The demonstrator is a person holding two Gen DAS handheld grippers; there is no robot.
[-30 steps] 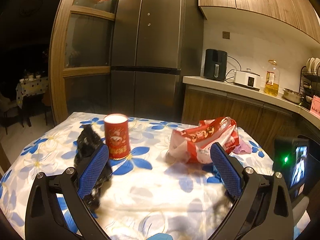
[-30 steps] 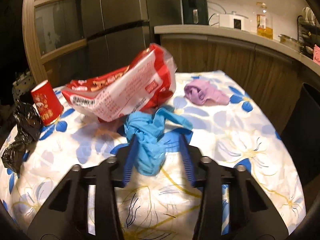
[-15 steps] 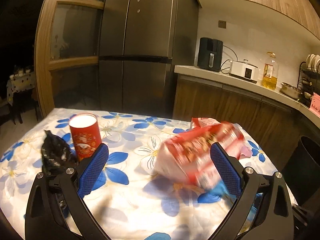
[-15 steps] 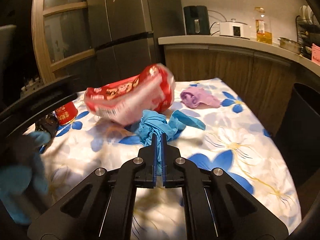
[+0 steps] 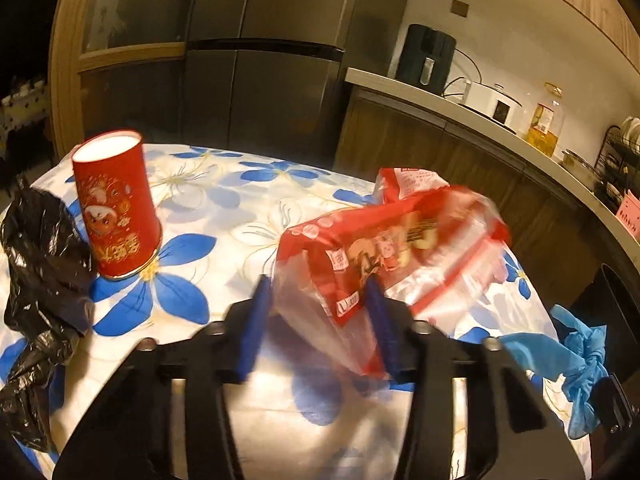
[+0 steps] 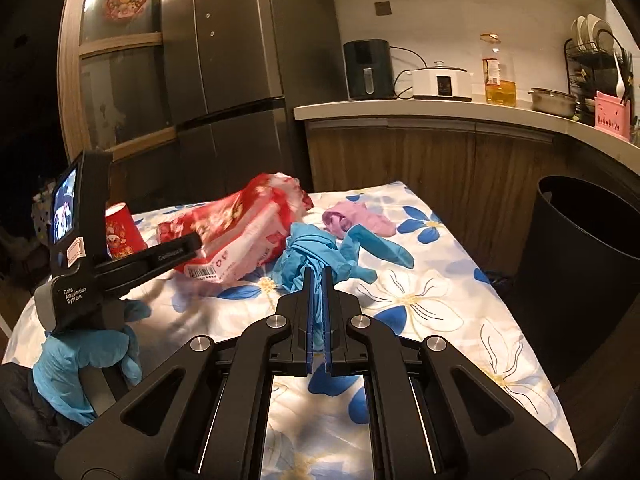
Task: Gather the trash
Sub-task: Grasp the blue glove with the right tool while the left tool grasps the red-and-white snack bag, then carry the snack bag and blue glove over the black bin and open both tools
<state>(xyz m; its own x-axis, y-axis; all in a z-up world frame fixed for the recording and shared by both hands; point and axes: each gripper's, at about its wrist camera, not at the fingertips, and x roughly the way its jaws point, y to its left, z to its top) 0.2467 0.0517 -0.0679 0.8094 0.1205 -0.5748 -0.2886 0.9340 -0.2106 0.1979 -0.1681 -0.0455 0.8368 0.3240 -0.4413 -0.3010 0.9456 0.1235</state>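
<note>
My right gripper is shut on a crumpled blue glove and holds it just above the flowered tablecloth. The glove also shows at the right edge of the left wrist view. My left gripper has its jaws partly closed around the near end of a red and clear snack bag, which looks blurred; the bag also shows in the right wrist view. A red paper cup stands upside down at the left. A black plastic bag lies beside it.
A black trash bin stands off the table's right edge. A pink crumpled wad lies at the table's far side. A fridge and a counter with appliances stand behind the table.
My left gripper moved forward and closed in around the snack bag's near end. My right gripper closed on the blue glove and lifted it, and the view now faces the bin.
</note>
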